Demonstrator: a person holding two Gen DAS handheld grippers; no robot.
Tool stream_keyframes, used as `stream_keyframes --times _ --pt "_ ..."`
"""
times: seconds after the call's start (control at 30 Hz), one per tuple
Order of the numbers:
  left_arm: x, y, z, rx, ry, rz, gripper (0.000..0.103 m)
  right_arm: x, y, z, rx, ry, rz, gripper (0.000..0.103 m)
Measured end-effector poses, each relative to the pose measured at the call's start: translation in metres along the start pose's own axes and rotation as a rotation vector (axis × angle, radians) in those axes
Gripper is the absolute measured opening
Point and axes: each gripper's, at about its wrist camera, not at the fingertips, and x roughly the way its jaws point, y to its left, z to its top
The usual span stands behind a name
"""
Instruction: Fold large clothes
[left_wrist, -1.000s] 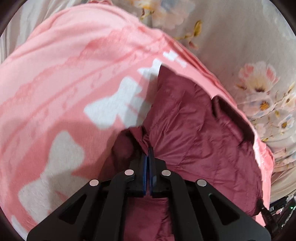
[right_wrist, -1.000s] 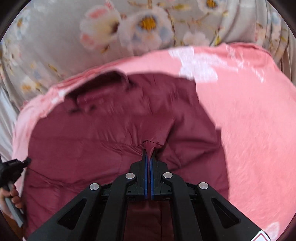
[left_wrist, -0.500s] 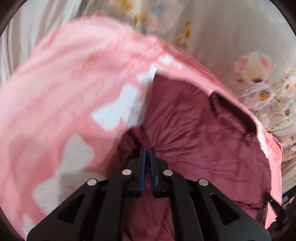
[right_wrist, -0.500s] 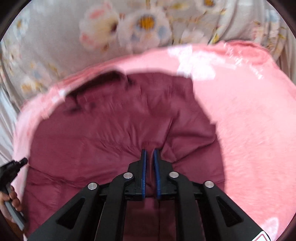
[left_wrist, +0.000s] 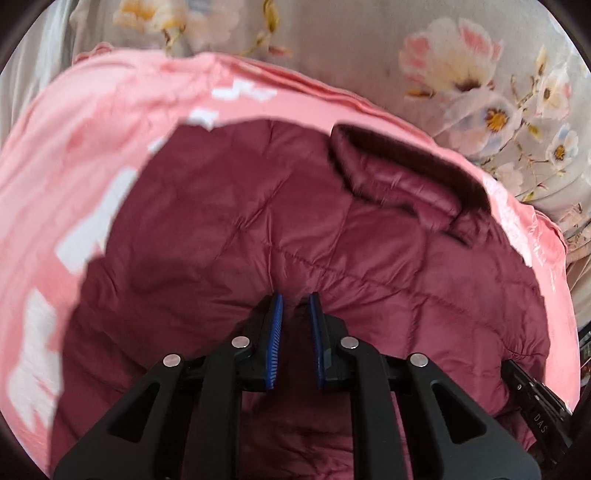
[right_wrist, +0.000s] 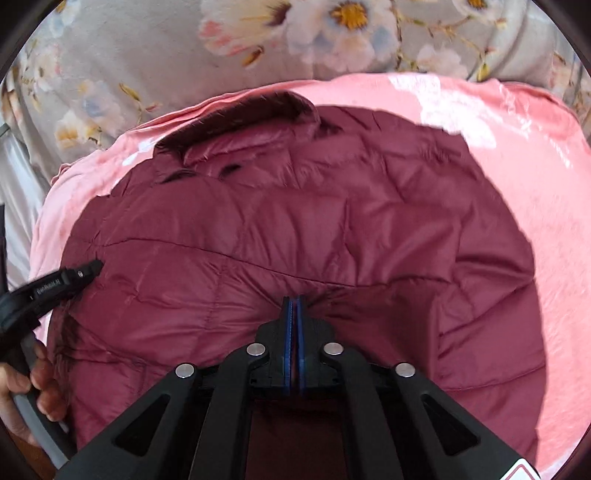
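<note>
A maroon quilted jacket (left_wrist: 258, 221) lies spread on a pink blanket (left_wrist: 74, 129), its collar (left_wrist: 406, 173) at the far side. My left gripper (left_wrist: 295, 299) hovers low over the jacket's middle, and its jaws are opening. A small ridge of fabric shows in the gap, and the pads do not press on it. In the right wrist view the jacket (right_wrist: 295, 221) fills the middle. My right gripper (right_wrist: 294, 301) is shut on a pinch of it, with puckers running out from the tips. The left gripper's finger (right_wrist: 88, 269) shows at the jacket's left edge.
A grey floral sheet (left_wrist: 369, 44) lies beyond the blanket's far edge, also seen as floral sheet (right_wrist: 147, 55). The pink blanket (right_wrist: 517, 147) stretches bare to the right of the jacket. A person's hand (right_wrist: 40, 387) holds the left gripper's handle at lower left.
The left gripper let go of the fabric fold, and its jaws parted as it slid across over the jacket's middle. The right jaws opened briefly, then shut on the jacket again.
</note>
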Motion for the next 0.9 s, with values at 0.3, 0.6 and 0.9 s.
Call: stream_keyframes --times 0.3,0.6,0.9 --pt "0.005 -0.004 -0.009 0.053 -0.009 0.021 0.013 -0.004 -0.003 0.009 -0.008 0.044 0.039 0.005" --pt "0.002 -0.010 0.077 -0.189 0.029 -0.307 0.072 0.002 -0.015 0.122 0.160 -0.070 0.157 0.058" --pt "0.088 -0.017 0.105 -0.281 0.174 -0.291 0.066 0.077 -0.022 0.139 0.207 0.034 0.127 0.059"
